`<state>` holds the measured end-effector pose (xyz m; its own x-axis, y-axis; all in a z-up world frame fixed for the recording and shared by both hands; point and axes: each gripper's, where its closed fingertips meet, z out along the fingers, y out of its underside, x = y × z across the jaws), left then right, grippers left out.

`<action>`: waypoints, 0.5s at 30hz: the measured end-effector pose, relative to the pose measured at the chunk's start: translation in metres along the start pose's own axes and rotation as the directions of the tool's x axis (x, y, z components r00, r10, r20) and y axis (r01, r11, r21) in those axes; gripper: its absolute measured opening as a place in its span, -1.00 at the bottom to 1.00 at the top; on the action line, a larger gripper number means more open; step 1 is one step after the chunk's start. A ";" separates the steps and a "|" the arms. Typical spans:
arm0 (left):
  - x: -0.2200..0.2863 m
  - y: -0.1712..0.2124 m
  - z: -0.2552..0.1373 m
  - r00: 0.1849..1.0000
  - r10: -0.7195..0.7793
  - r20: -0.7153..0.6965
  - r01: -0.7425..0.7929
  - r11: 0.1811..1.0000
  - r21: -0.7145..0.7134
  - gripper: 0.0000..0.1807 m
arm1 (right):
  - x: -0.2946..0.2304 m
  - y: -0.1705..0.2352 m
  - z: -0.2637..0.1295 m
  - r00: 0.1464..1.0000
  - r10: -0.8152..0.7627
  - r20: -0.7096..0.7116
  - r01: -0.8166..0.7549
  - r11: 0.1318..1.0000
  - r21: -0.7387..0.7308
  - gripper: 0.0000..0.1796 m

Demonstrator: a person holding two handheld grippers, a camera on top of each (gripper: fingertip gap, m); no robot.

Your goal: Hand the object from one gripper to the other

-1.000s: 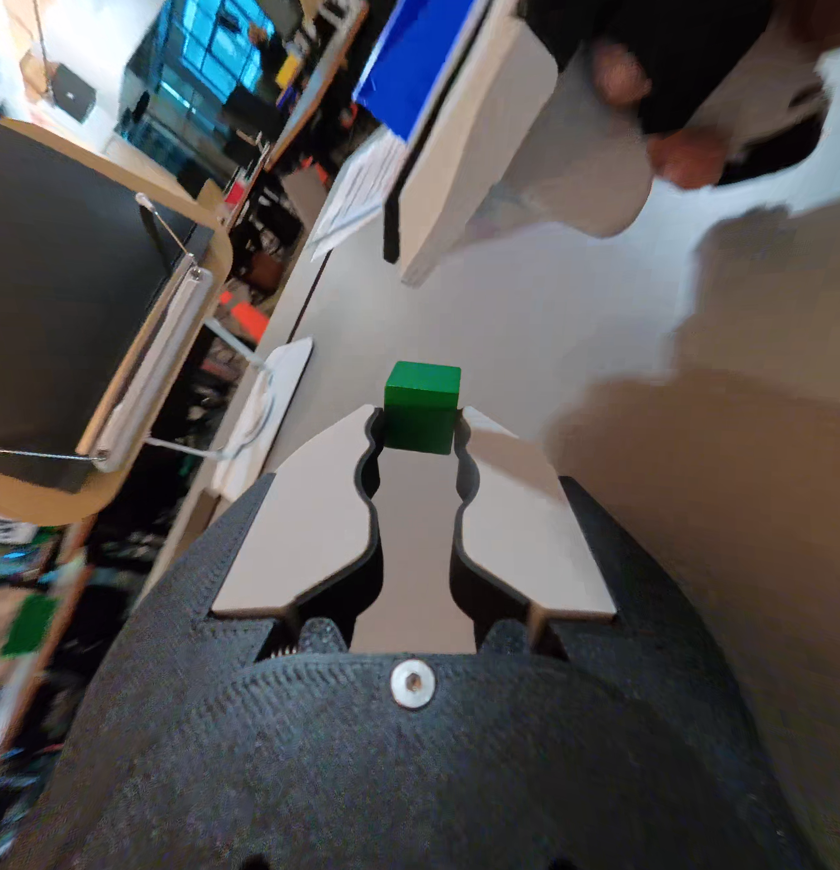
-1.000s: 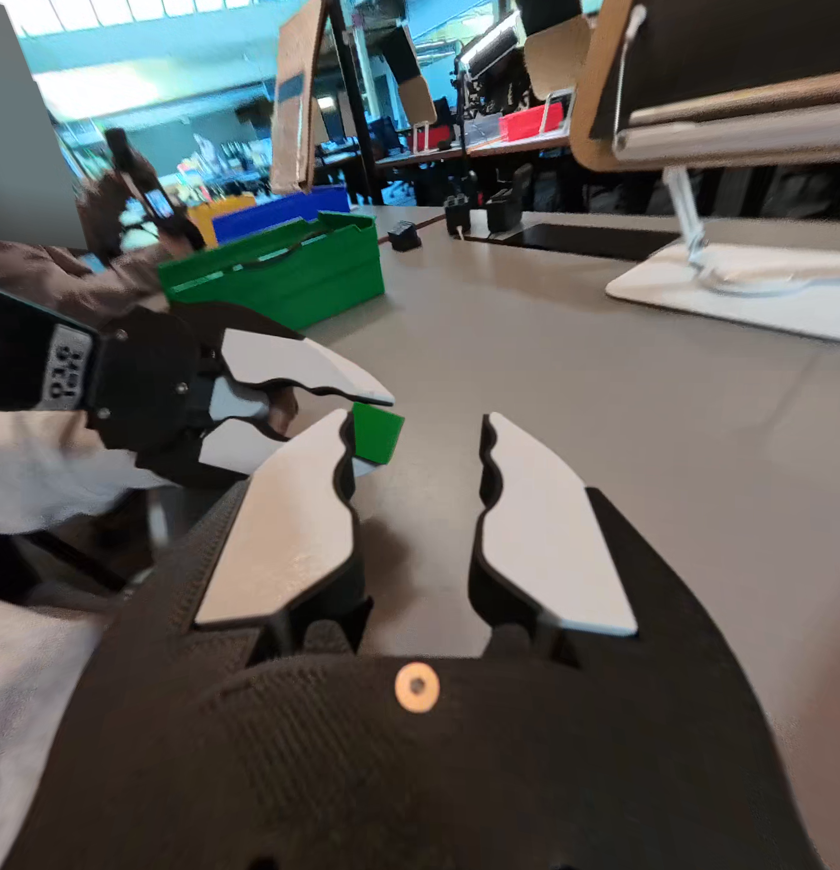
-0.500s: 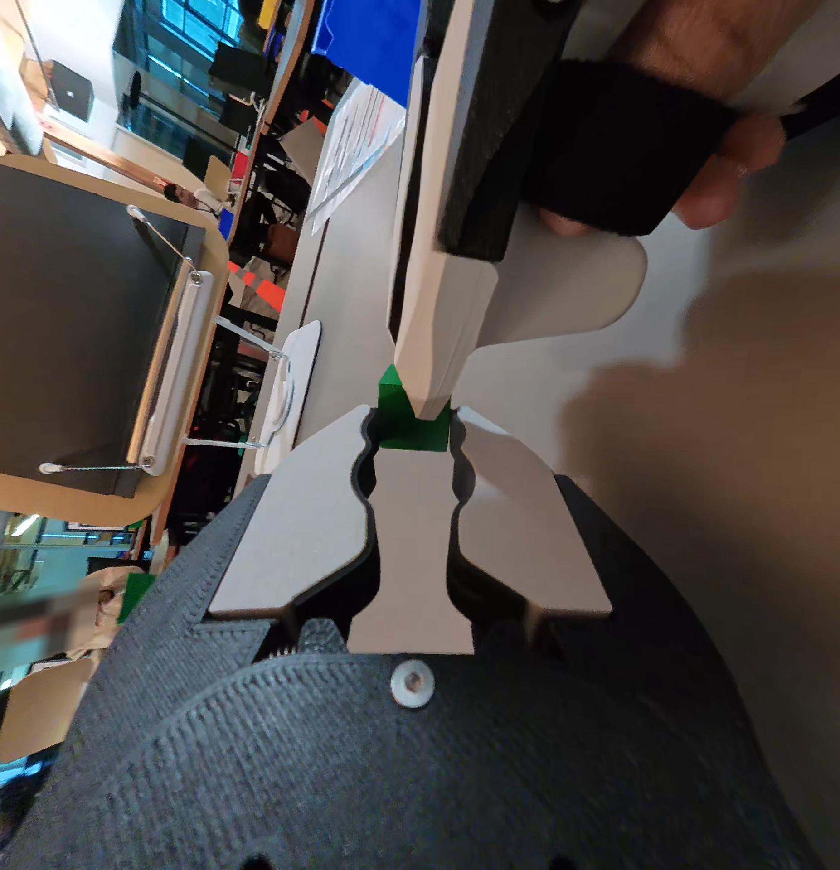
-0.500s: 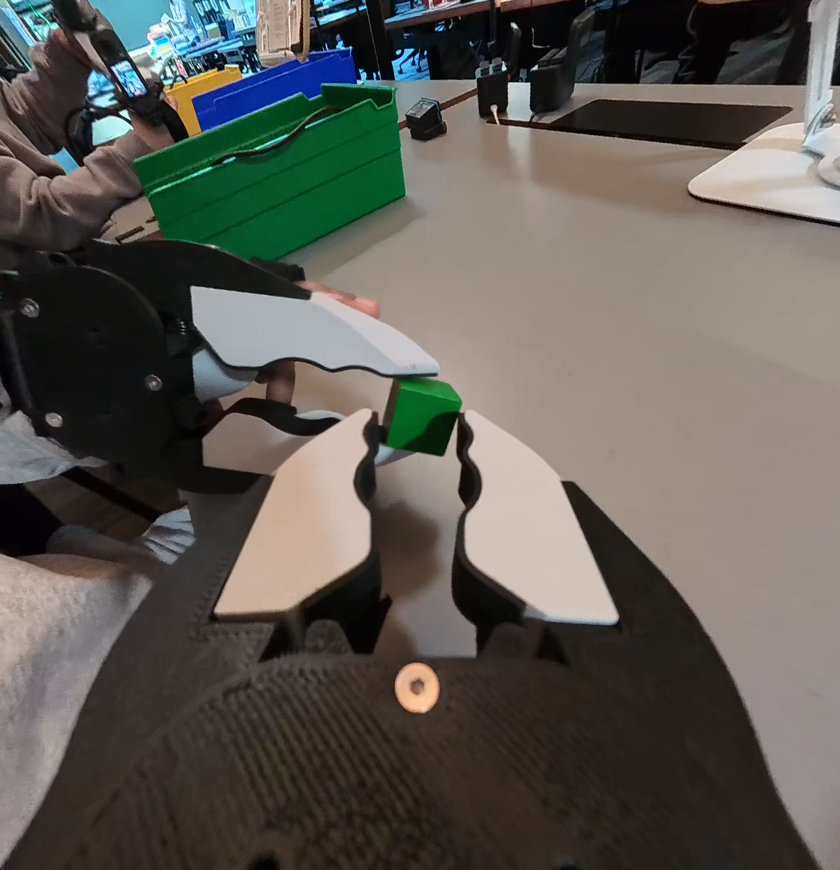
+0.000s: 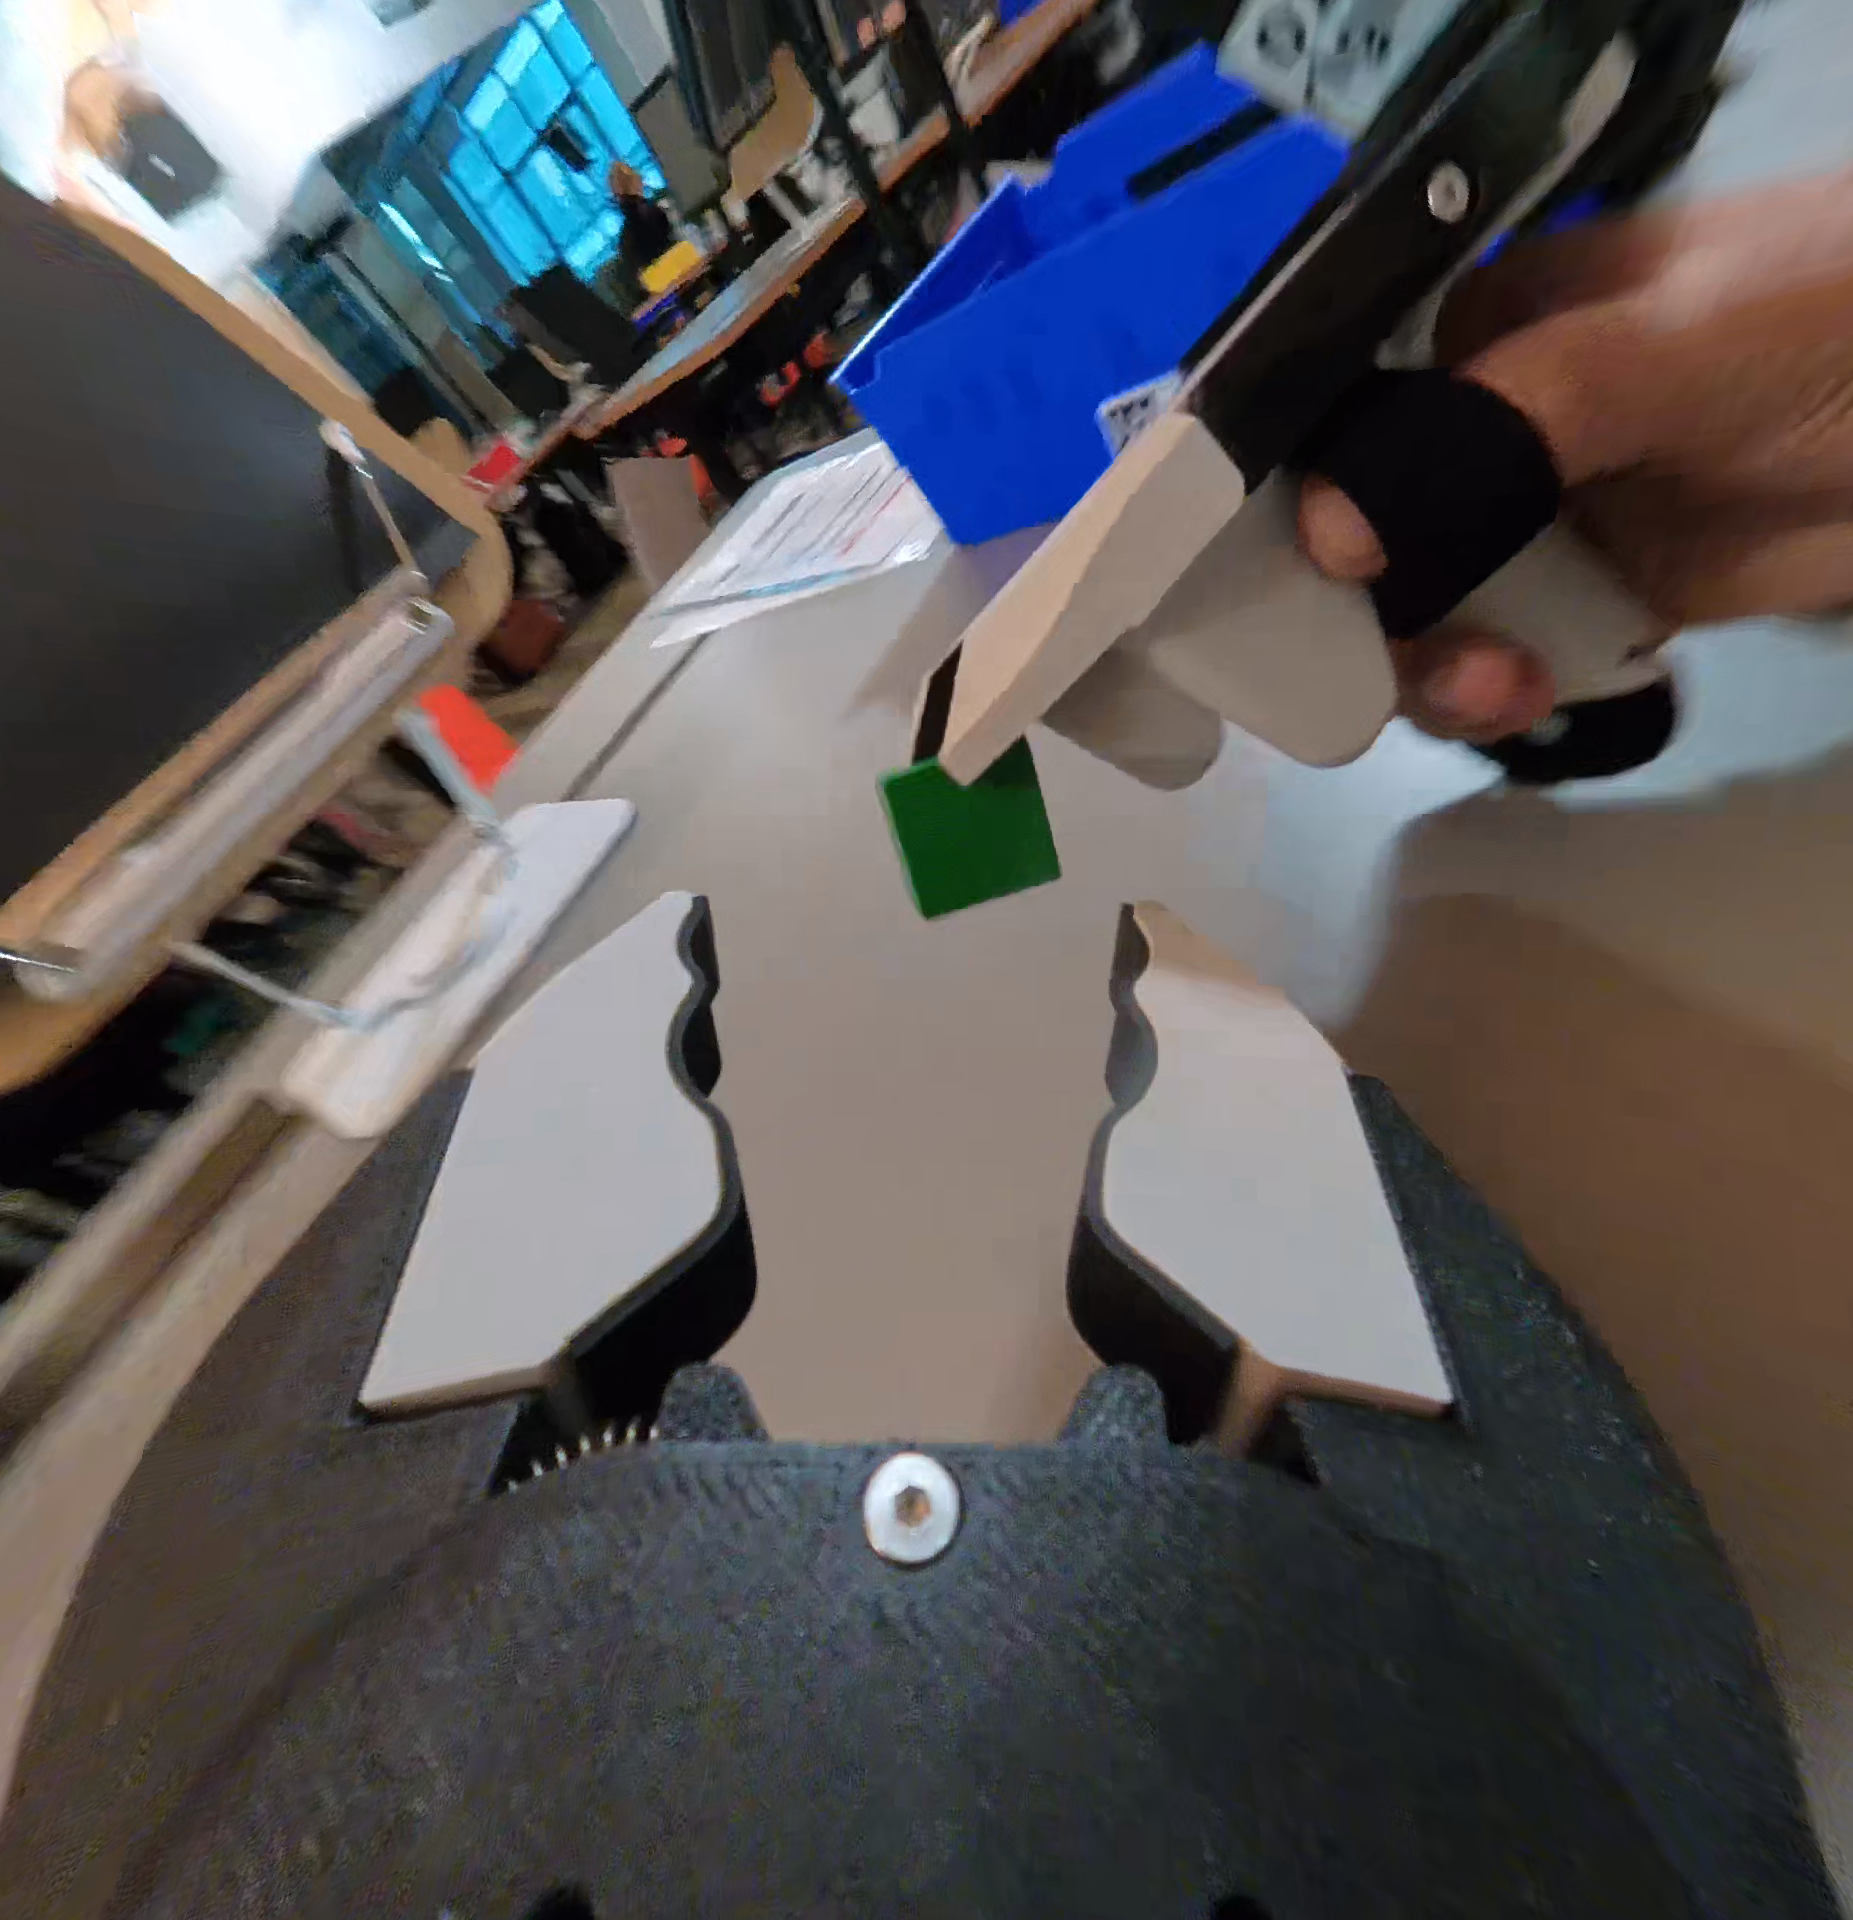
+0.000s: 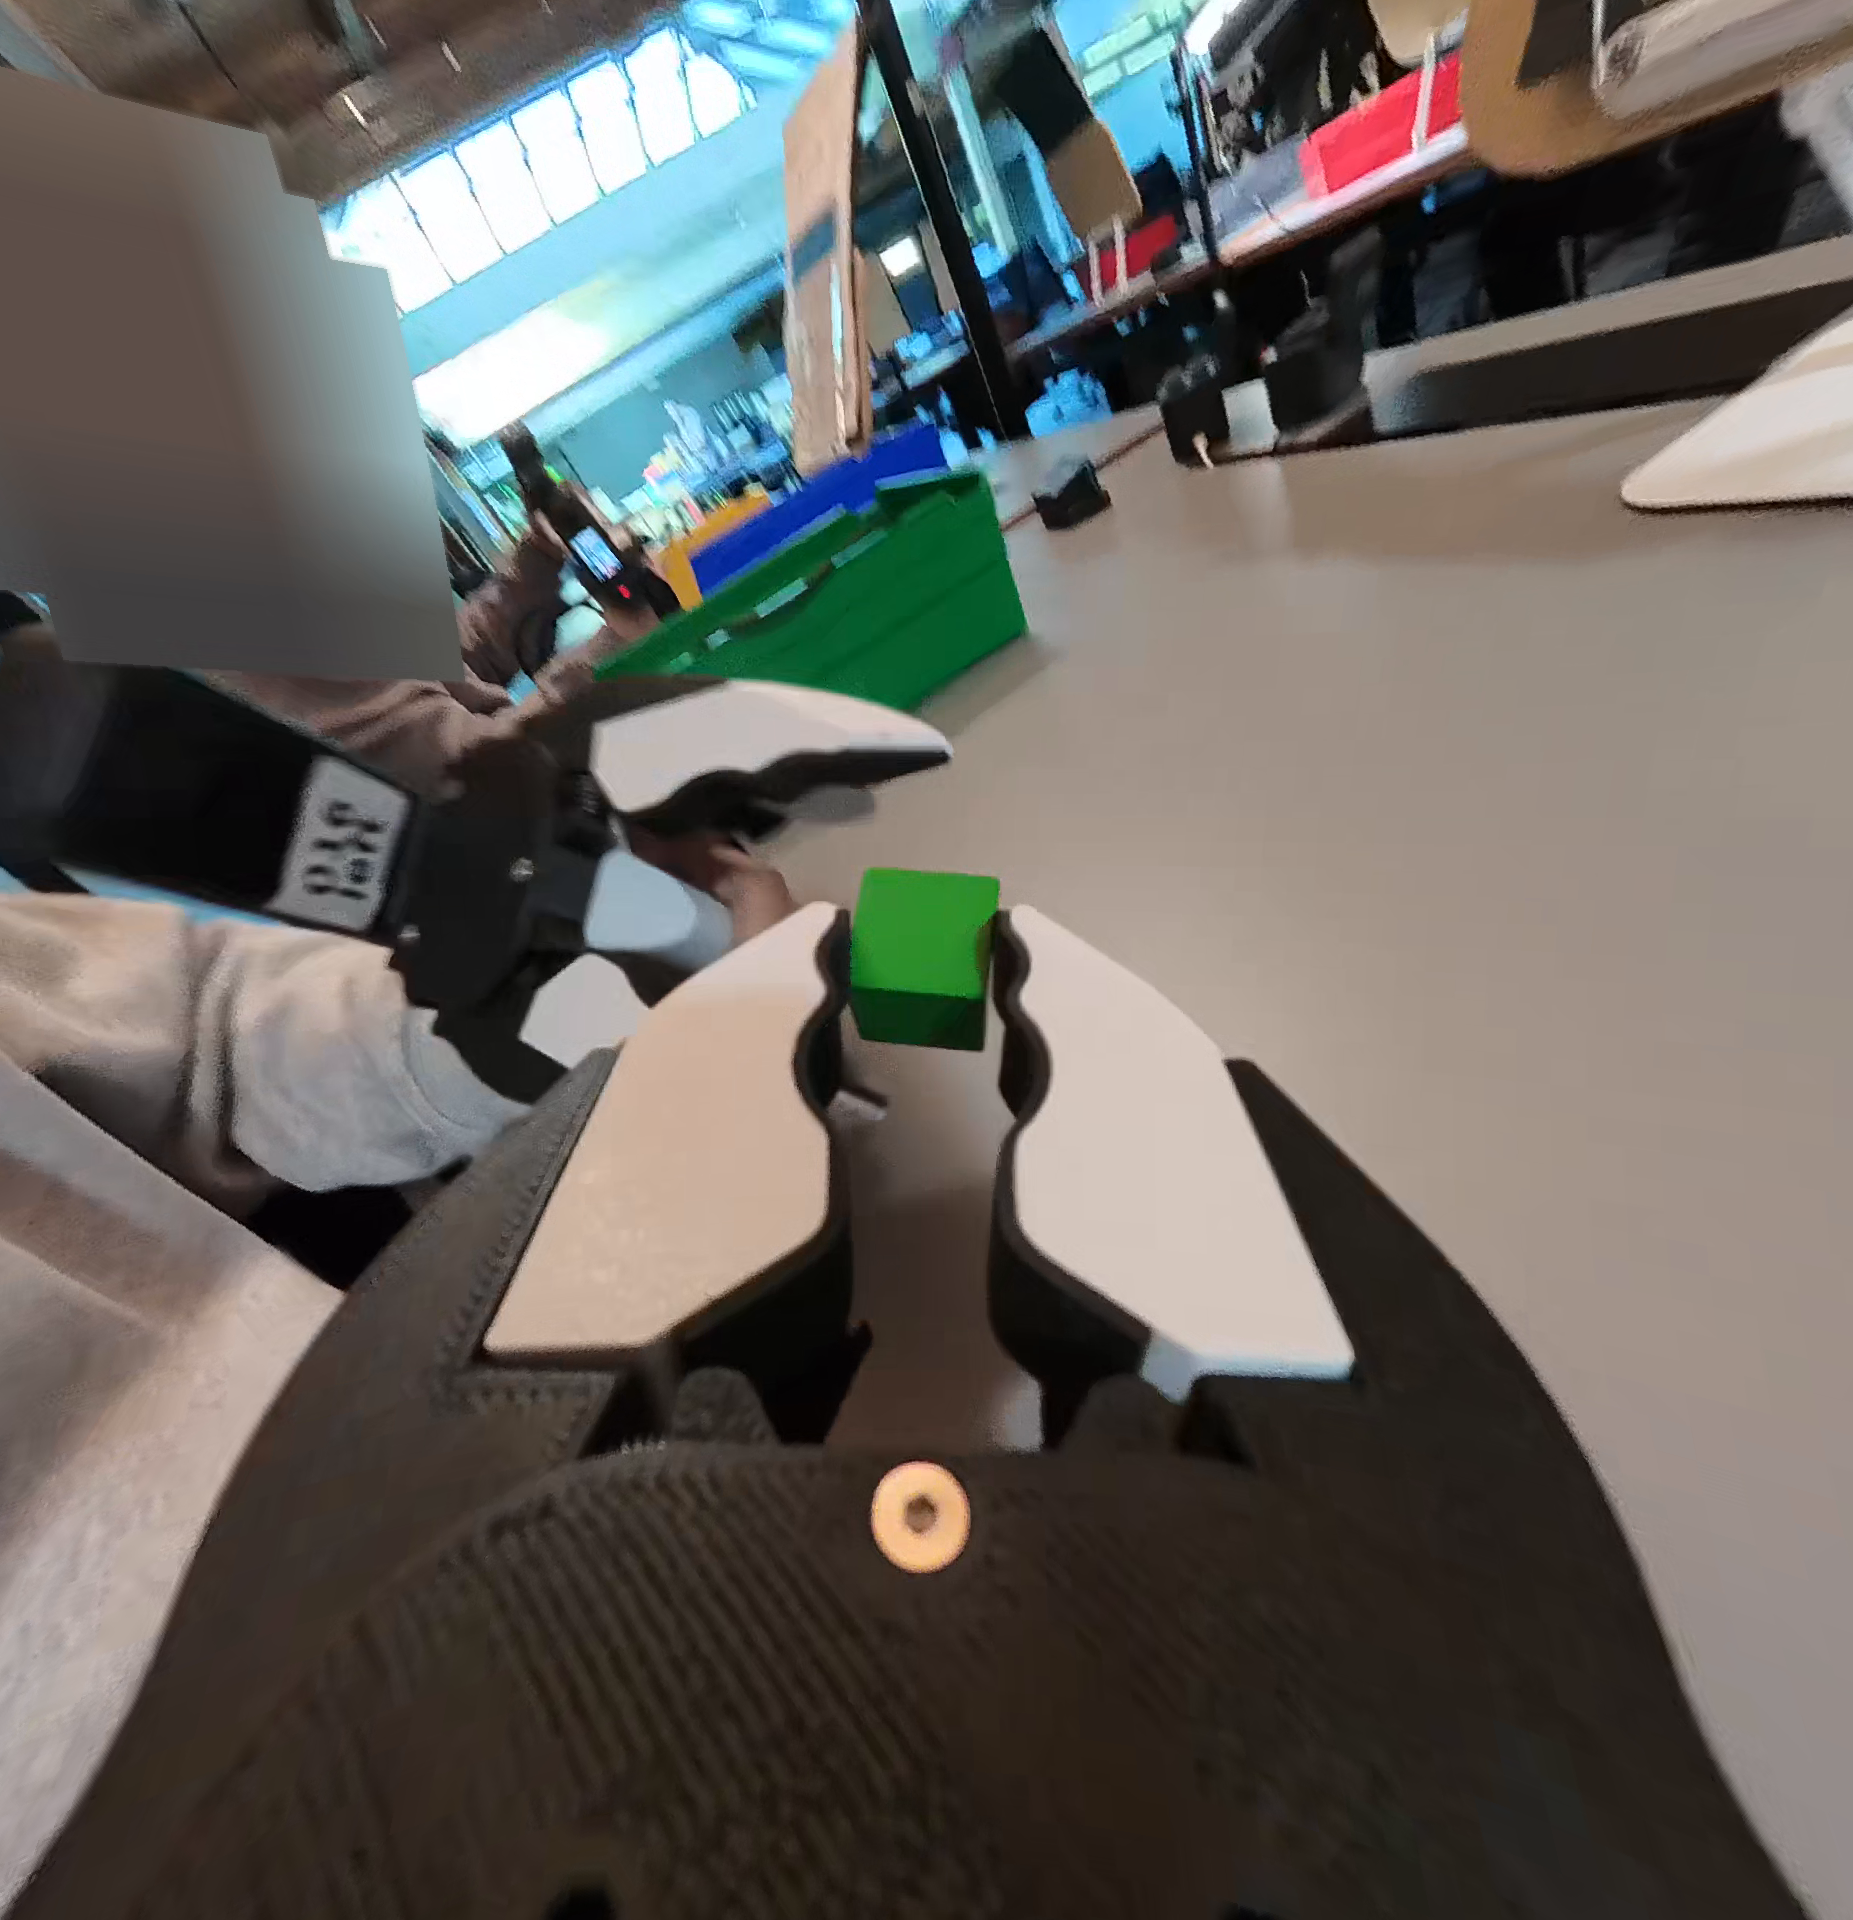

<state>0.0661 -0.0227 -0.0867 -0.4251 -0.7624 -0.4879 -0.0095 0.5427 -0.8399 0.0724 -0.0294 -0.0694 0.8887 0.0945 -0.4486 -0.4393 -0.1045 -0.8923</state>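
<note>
Green block (image 6: 924, 961) now pinched by right gripper (image 6: 922, 951); left gripper (image 5: 911, 920) fingers spread, block released: handover done.

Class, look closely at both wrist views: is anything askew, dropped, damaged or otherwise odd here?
Nothing stands out. The green cube sits clamped between the right gripper fingertips, clear of the table, and the left gripper is open beside it.
</note>
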 end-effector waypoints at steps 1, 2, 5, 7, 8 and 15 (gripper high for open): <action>0.003 -0.001 0.000 0.993 -0.097 -0.063 0.099 0.995 0.026 -0.18 | -0.002 -0.005 -0.002 0.999 0.015 0.028 -0.016 0.999 0.034 -0.70; 0.007 -0.003 -0.001 0.970 -0.202 -0.136 0.210 0.977 0.045 -0.19 | -0.004 -0.010 -0.004 0.998 0.028 0.054 -0.031 0.997 0.064 -0.70; 0.014 -0.015 -0.006 0.779 -0.496 -0.383 0.558 0.828 0.062 -0.27 | -0.008 -0.021 -0.009 0.991 0.056 0.123 -0.074 0.987 0.144 -0.71; 0.013 -0.024 -0.012 0.583 -0.623 -0.522 0.741 0.671 0.026 -0.34 | -0.011 -0.024 -0.010 0.985 0.072 0.158 -0.099 0.980 0.170 -0.70; 0.010 -0.027 -0.014 0.480 -0.665 -0.572 0.810 0.586 -0.002 -0.34 | -0.012 -0.025 -0.010 0.982 0.078 0.174 -0.109 0.978 0.176 -0.70; 0.001 -0.034 -0.020 0.131 -0.701 -0.701 0.949 0.292 -0.115 -0.39 | -0.026 -0.026 -0.005 0.970 0.066 0.235 -0.116 0.971 0.207 -0.71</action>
<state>0.0478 -0.0351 -0.0537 -0.6835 -0.2332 0.6917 -0.5106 -0.5245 -0.6813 0.0616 -0.0346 -0.0347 0.8021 0.3170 -0.5061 -0.5571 0.0921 -0.8253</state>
